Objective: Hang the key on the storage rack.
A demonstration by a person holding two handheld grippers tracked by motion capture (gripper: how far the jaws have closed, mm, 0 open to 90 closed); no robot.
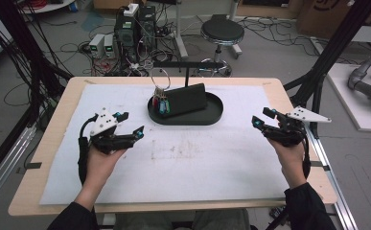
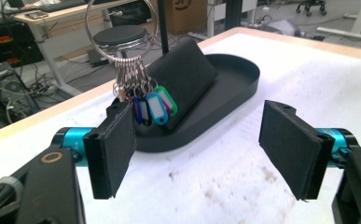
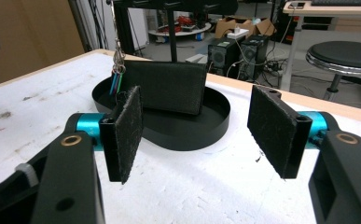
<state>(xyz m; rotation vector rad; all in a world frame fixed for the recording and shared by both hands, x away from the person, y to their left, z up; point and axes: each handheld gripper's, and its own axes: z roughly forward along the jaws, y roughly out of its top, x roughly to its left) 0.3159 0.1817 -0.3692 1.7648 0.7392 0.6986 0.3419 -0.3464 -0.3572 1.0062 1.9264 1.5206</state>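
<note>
At twelve o'clock on the bench (image 1: 68,184), the key bunch (image 2: 145,100) hangs over the black tray (image 1: 216,112). Both claws, left (image 1: 128,125) and right (image 1: 262,118), are released and empty; approach the ring squarely.

Even, diffuse indoor light from overhead – no hard shadows anywhere. High view is slightly dim and soft, low detail, colours muted; the white mat (image 1: 183,153) reads grey-white with faint smudges, no glare. Black tray (image 1: 185,117) is a dark blob, little inner detail. Straight lines bend a bit toward the frame edges, mild wide-angle look. Left gripper view is brighter – the mat (image 2: 308,79) nearly blows out at upper right, weak shadow under the tray (image 2: 225,93). Key tags (image 2: 152,105) fairly sharp, background stool and desks soft. Right gripper view similar: near pads (image 3: 271,128) slightly blurred, far room hazy, compression blockiness throughout.
</note>
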